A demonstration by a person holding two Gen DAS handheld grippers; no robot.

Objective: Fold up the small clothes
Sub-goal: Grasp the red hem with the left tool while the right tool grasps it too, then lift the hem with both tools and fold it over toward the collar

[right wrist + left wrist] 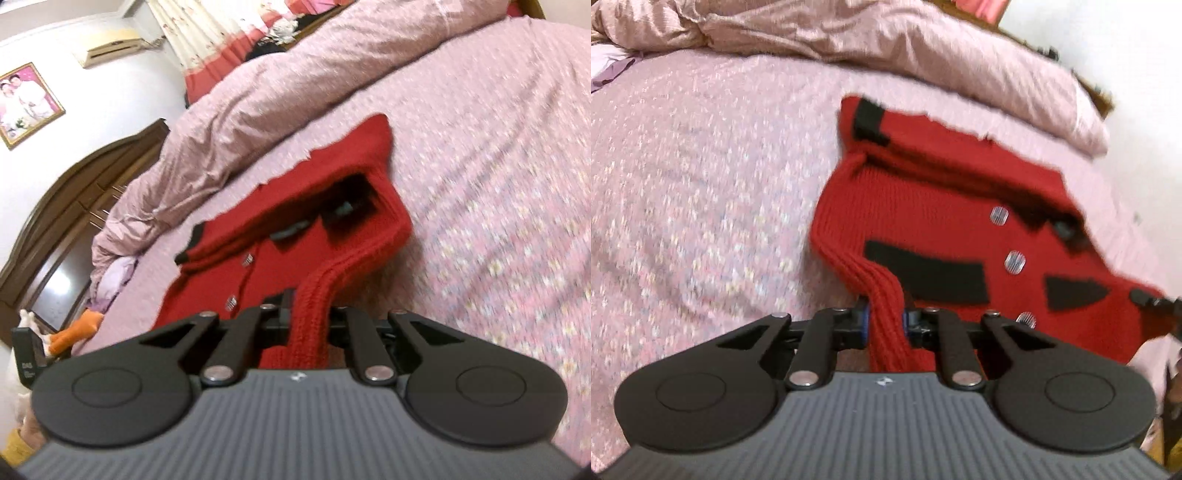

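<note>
A small red knitted cardigan (945, 206) with black patches and silver buttons lies on the pink bedspread (701, 184). My left gripper (884, 321) is shut on its ribbed bottom hem at the left corner, lifting it. In the right wrist view the cardigan (295, 236) lies ahead, its far part folded over. My right gripper (310, 321) is shut on the ribbed hem at the right corner. The other gripper's tip shows at the cardigan's right edge in the left wrist view (1156, 302).
A crumpled pink duvet (886, 37) lies along the far side of the bed, also in the right wrist view (258, 103). A dark wooden headboard (74, 199), an orange toy (74, 332) and a framed photo (26, 103) are at the left.
</note>
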